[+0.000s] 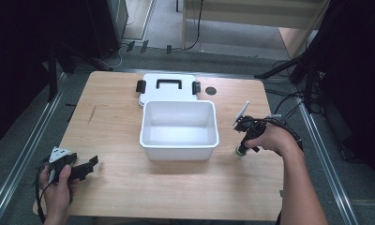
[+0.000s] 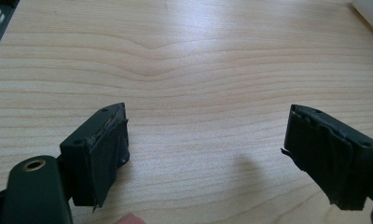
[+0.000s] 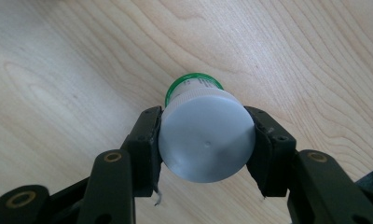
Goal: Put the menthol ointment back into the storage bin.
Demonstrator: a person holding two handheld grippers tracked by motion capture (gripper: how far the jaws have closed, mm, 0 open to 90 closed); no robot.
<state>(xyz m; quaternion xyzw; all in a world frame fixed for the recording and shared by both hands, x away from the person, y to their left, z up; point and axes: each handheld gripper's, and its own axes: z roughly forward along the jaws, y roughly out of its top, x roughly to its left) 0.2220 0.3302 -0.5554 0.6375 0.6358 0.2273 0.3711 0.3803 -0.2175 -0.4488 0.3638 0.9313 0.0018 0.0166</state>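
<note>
The right gripper has its jaws clamped on the white cap of a small green-rimmed bottle, which stands upright on the wooden table just to the right of the open white bin. So the grasp looks done — what is left, I judge, is lifting the bottle and setting it inside the bin, which is bare, and perhaps fitting the lid that lies flat just behind the bin.

The left gripper waits well to the left of the bin, near the table's front edge, jaws wide apart with nothing between them.

The right gripper view shows the pads pressing both sides of the cap — in the high view that contact is hidden by the hand. The high view, in turn, shows where the bottle stands against the bin and lid.
</note>
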